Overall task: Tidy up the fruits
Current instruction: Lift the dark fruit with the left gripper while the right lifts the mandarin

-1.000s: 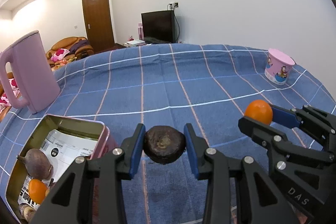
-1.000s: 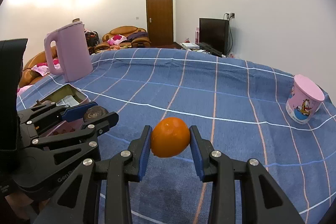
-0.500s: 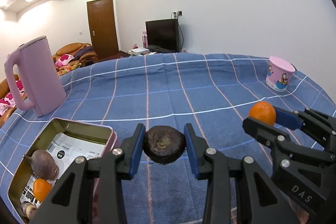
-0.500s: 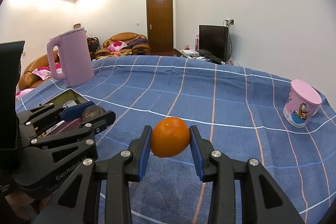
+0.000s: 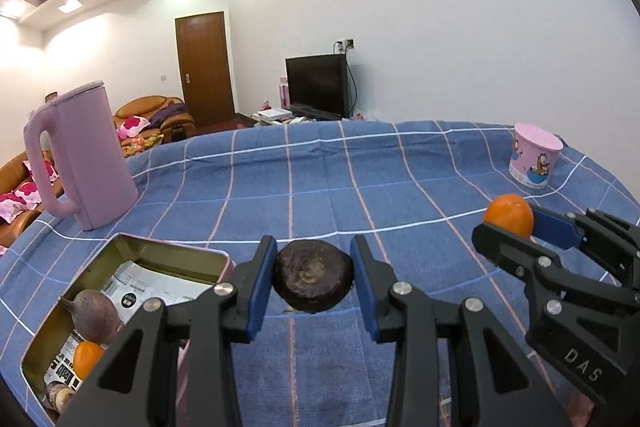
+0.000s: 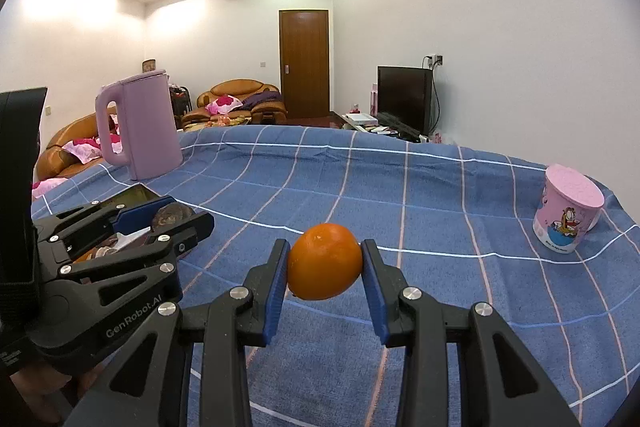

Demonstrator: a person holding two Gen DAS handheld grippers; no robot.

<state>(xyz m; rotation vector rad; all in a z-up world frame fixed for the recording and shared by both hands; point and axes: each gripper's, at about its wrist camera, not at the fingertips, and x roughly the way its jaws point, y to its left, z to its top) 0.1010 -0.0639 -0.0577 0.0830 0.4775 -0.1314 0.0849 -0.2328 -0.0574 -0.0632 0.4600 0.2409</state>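
My left gripper (image 5: 313, 281) is shut on a dark brown round fruit (image 5: 313, 281) and holds it above the blue checked cloth, just right of an open metal tin (image 5: 168, 255). The tin holds a purple-brown fruit (image 5: 94, 315), a small orange (image 5: 86, 365) and a printed paper. My right gripper (image 6: 325, 261) is shut on an orange (image 6: 325, 261) and holds it above the cloth; it shows in the left wrist view (image 5: 509, 215) at the right. The left gripper shows in the right wrist view (image 6: 174, 217) at the left.
A pink kettle (image 5: 82, 163) stands on the cloth behind the tin. A pink cartoon cup (image 5: 534, 161) stands at the far right of the table. A TV, a door and sofas lie beyond the table's far edge.
Both grippers have risen and tilted up while keeping their fruits. The tin, kettle and cup now sit lower in both views.
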